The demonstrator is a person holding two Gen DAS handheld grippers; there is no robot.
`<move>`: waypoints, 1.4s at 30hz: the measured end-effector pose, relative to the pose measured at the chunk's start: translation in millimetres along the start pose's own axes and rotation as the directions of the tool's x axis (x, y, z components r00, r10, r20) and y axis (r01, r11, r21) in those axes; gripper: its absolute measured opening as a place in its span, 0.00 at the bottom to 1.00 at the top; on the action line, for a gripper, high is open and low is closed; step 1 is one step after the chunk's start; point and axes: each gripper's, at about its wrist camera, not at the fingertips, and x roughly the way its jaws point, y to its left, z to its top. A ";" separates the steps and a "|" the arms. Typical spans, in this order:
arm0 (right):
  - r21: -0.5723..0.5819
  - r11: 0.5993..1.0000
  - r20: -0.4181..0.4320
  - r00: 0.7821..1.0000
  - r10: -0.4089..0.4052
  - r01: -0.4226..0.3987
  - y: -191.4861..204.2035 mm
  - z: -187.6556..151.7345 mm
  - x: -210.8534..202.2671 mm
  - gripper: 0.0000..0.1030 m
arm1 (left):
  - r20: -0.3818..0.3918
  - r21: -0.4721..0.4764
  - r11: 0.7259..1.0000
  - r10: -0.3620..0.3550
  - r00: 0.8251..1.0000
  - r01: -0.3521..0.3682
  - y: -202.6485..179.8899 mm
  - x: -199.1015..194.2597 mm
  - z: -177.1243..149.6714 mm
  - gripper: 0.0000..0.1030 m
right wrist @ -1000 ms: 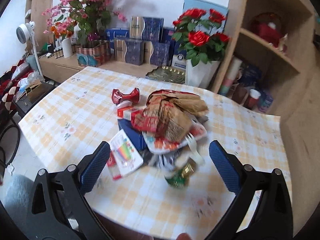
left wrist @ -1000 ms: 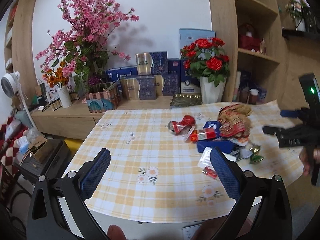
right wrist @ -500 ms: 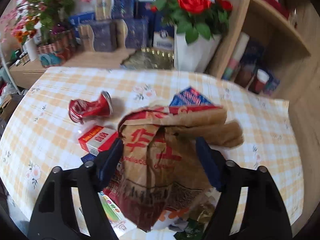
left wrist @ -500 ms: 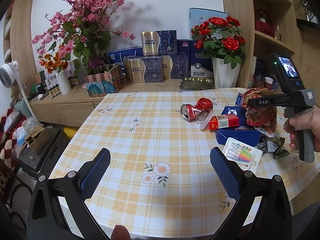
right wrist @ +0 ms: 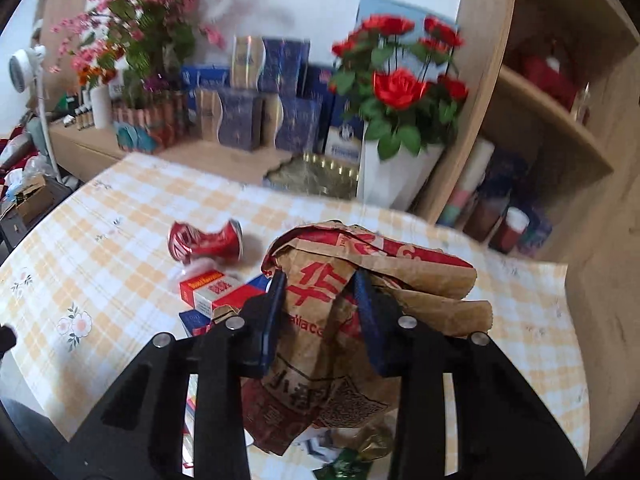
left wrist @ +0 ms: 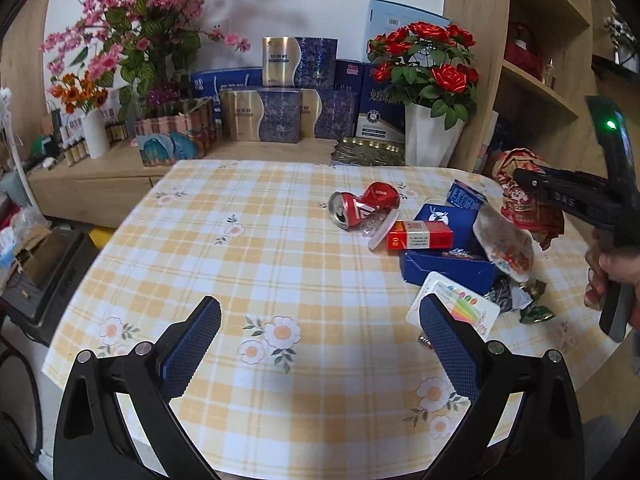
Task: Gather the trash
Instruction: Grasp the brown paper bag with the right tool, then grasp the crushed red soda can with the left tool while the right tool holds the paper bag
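**Right gripper closing on paper bag, left gripper wide over bare cloth**

On the right half of a checked table, a crumpled brown paper bag (right wrist: 360, 280) w/ red print sits between the right gripper (right wrist: 320, 280) pads. Jaws are closing; both pads press into the bag's sides, creasing it. From the left wrist view the bag (left wrist: 528, 208) looks raised above the rest of the litter, pinched at its top, w/ a hand (left wrist: 608, 276) on the gripper handle at the far right edge.

Just beside & under the bag lies the rest of the trash: a red & white carton (left wrist: 420, 236) resting on an open blue box (left wrist: 448, 264), a white card w/ coloured stripes (left wrist: 456, 312) leaning at the box's front, dark & green foil wrappers (left wrist: 528, 304) to its right. A crushed red can (left wrist: 364, 208) lies on its side left of the pile, slightly apart from it.

Left gripper (left wrist: 320, 348) hangs over the near part of the table, jaws spread wide, nothing between them.

Yellow & white tablecloth (left wrist: 240, 260) w/ daisies is bare across its whole left & centre. Far edge meets a low wooden sideboard (left wrist: 80, 172) crowded w/ blue & gold boxes (left wrist: 260, 120), a pink blossom arrangement (left wrist: 152, 20) & a white vase of red roses (left wrist: 428, 76). Wooden shelving (left wrist: 540, 80) stands close at the table's far right corner.
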 end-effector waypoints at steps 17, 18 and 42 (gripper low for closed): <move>-0.010 0.999 0.118 0.992 0.044 -0.043 -25.6 -9.8 -33.1 0.36 | -0.165 -0.558 0.809 -0.324 0.932 0.183 39.0 184.9 103.9 0.54; -0.007 0.999 0.117 0.992 0.043 -0.043 -28.6 -11.4 -32.2 0.36 | -0.172 -0.582 0.796 -0.323 0.931 0.168 40.6 193.8 106.1 0.54; 0.043 0.999 0.135 0.991 0.020 -0.026 -44.8 -31.4 -39.9 0.36 | -0.229 -0.447 0.895 -0.121 0.966 0.006 20.9 239.0 115.3 0.29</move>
